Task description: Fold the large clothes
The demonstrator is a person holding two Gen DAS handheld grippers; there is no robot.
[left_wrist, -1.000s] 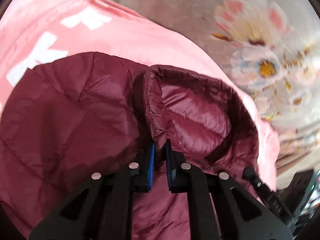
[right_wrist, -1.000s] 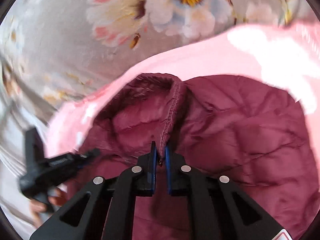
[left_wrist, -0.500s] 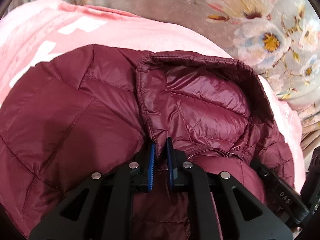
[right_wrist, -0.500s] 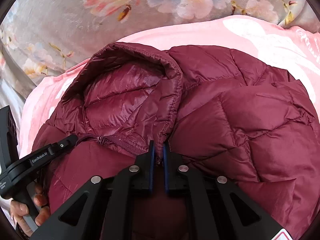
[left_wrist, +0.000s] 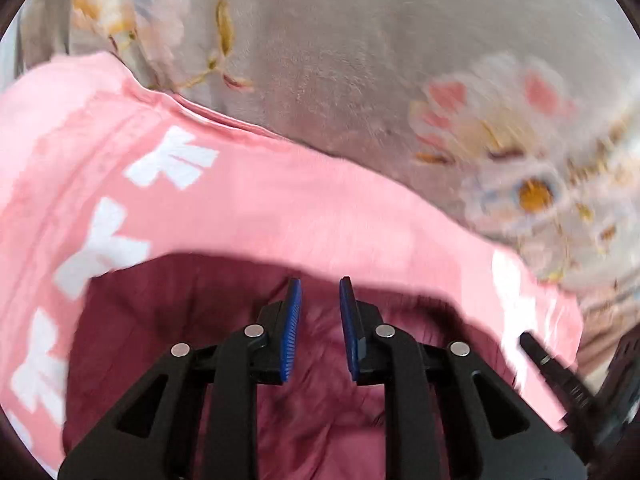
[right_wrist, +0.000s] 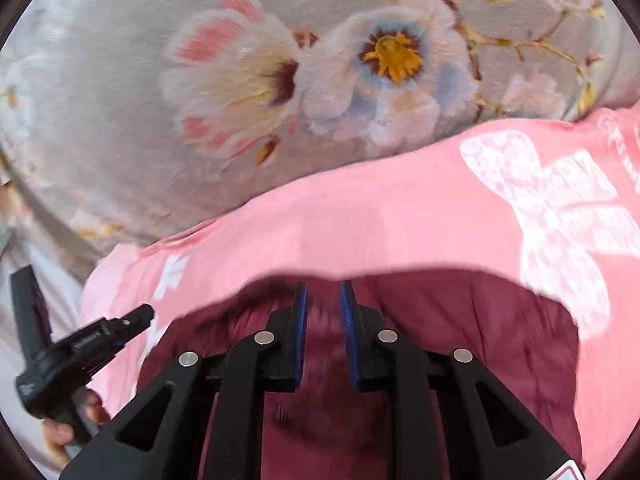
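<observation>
A maroon quilted jacket (left_wrist: 168, 340) lies low in both wrist views, blurred, spread on a pink cloth with white bow prints (left_wrist: 280, 200). The left gripper (left_wrist: 319, 300) sits above the jacket with its blue-padded jaws a narrow gap apart — nothing is held between them. The right gripper (right_wrist: 323, 304) sits likewise, jaws parted and holding nothing. Beyond the pink cloth spreads a grey floral blanket (right_wrist: 120, 92) — pale blossoms with yellow centres
</observation>
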